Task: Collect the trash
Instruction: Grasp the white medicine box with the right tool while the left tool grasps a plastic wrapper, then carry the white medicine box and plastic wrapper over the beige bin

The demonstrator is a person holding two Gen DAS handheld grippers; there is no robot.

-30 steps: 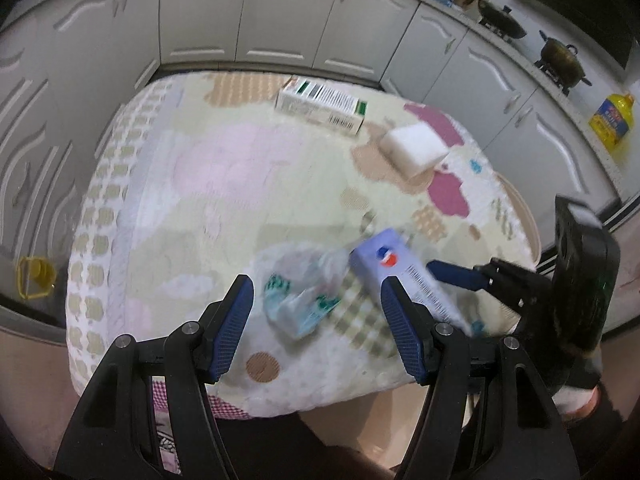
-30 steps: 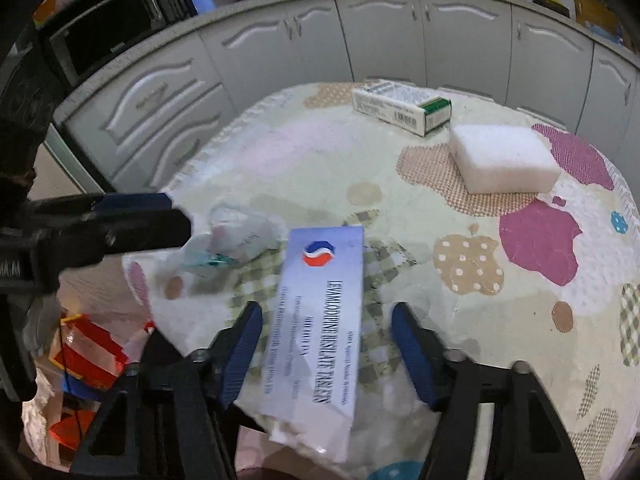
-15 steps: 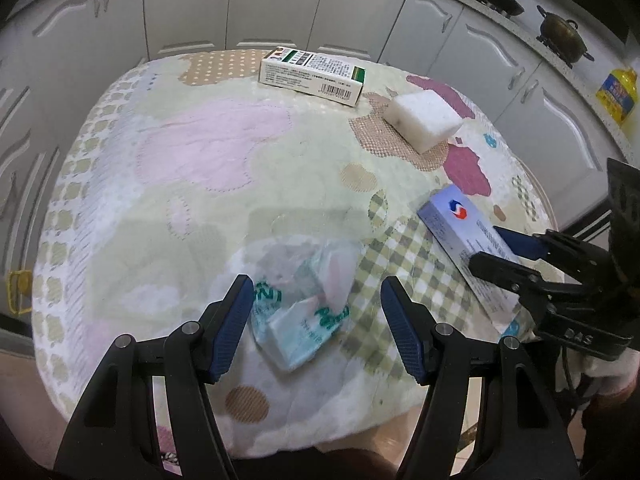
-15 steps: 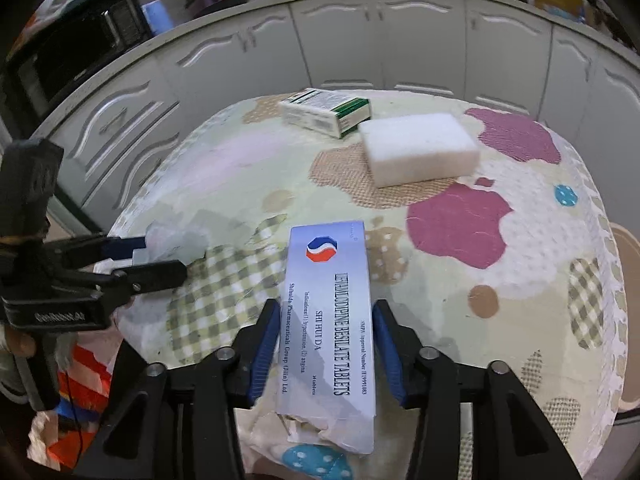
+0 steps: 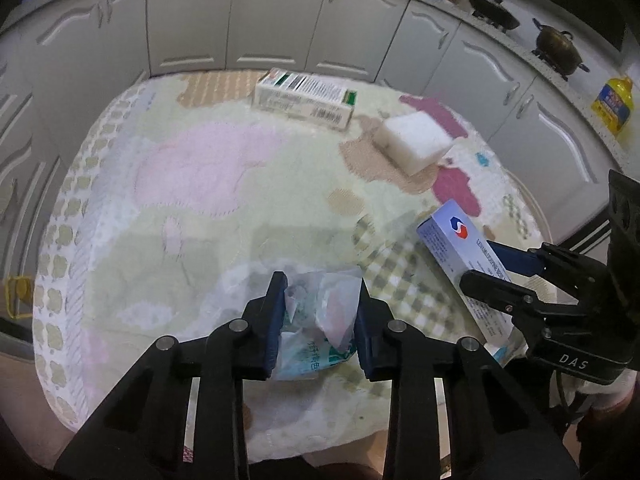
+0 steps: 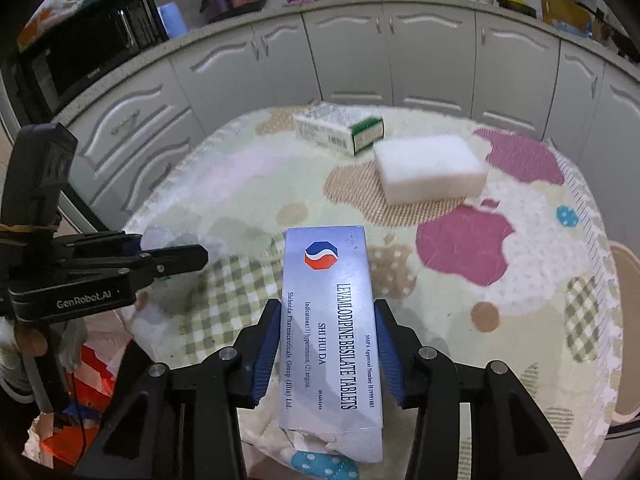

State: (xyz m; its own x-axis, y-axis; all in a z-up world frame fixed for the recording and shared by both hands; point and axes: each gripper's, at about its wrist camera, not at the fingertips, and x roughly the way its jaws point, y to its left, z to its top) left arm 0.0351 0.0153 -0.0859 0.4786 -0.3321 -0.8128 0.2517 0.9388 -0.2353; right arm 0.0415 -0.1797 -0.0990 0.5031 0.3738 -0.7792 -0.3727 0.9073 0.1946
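On the quilted tablecloth (image 5: 200, 184), the left tool (image 5: 318, 320) has just pinched a crinkly plastic wrapper (image 5: 324, 320); the right tool (image 6: 326, 356) clamps a flat carton (image 6: 330, 320).

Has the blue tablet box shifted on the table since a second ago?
Yes. In the left wrist view the blue tablet box, between the right gripper's fingers, has slid right, away from the crumpled wrapper.

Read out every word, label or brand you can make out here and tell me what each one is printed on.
"LEVAMLODIPINE BESILATE TABLETS", "SHI HUI DA", "Shihuida Pharmaceuticals Group (Jilin) Ltd.": silver tablet box in the right gripper.
"GenRobot.AI": left gripper body, right wrist view.
"DAS": right gripper body, left wrist view.
Crumpled plastic wrapper in the left gripper: green characters, unreadable.
Green-and-white box: barcode and print blurred.
Yellow oil bottle label: too small.
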